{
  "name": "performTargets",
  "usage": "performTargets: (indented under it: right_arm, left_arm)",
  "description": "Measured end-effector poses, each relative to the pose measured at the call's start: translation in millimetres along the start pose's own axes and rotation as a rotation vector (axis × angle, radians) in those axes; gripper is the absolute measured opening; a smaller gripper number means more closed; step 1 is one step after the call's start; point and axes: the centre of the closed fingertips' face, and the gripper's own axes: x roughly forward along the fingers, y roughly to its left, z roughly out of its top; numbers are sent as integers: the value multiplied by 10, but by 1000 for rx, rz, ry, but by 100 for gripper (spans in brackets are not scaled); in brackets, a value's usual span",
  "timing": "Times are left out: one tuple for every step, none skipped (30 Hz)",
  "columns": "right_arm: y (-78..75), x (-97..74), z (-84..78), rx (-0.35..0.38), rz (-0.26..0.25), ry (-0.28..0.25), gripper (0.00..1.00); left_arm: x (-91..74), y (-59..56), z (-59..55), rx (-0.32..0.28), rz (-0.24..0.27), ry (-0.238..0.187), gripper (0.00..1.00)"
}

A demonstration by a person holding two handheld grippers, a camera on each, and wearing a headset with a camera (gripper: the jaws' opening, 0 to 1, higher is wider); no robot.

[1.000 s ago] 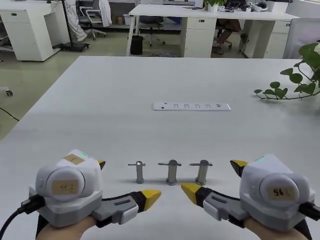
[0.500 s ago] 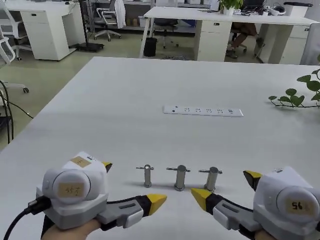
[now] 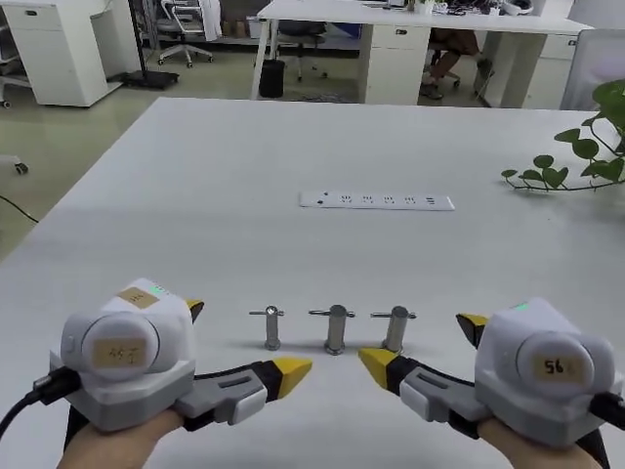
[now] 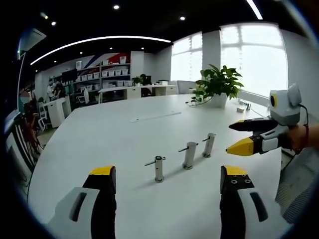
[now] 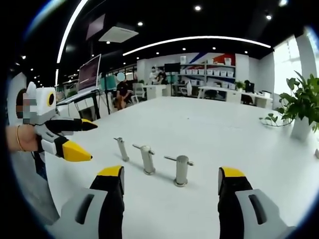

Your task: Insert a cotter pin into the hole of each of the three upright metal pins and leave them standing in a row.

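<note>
Three metal pins stand upright in a row near the table's front: left pin [image 3: 272, 328], middle pin [image 3: 335, 330], right pin [image 3: 395, 329]. A thin cotter pin crosses the top of each. My left gripper [image 3: 244, 337] is open just left of the row, with nothing between its yellow tips. My right gripper [image 3: 423, 341] is open just right of the row, also holding nothing. In the left gripper view the pins [image 4: 189, 155] stand ahead of the open gripper [image 4: 167, 174]. From the right gripper view, the same pins [image 5: 146, 158] show beyond that open gripper [image 5: 172, 173].
A white power strip [image 3: 376, 201] lies flat mid-table beyond the pins. A trailing green plant [image 3: 576, 156] reaches in from the right edge. White desks and office chairs stand past the table's far end.
The head camera has swung about, so the picture shifted. The pins stand as before and both grippers stay open beside the row.
</note>
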Motion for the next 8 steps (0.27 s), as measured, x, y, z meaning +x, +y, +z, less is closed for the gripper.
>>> performTargets:
  right_arm:
    - [5, 0, 1, 6, 2, -1, 74]
    - [8, 1, 3, 8, 2, -2, 74]
    - [10, 3, 3, 10, 4, -2, 74]
    - [10, 4, 1, 11, 3, -1, 73]
    - [11, 5, -9, 12, 4, 3, 73]
    - [14, 11, -26, 14, 7, 9, 72]
    - [14, 13, -38, 15, 7, 13, 72]
    - [10, 20, -54, 15, 6, 17, 72]
  left_arm:
    - [-1, 6, -9, 0, 2, 4, 85]
    - [-2, 8, -12, -1, 3, 6, 84]
    - [1, 12, -17, -4, 4, 7, 84]
    - [2, 15, -17, -6, 4, 6, 84]
    - [1, 17, -18, -5, 5, 7, 84]
    - [3, 18, -22, -3, 6, 9, 84]
    - [2, 14, -24, -2, 5, 11, 84]
    - [3, 8, -28, -2, 4, 14, 83]
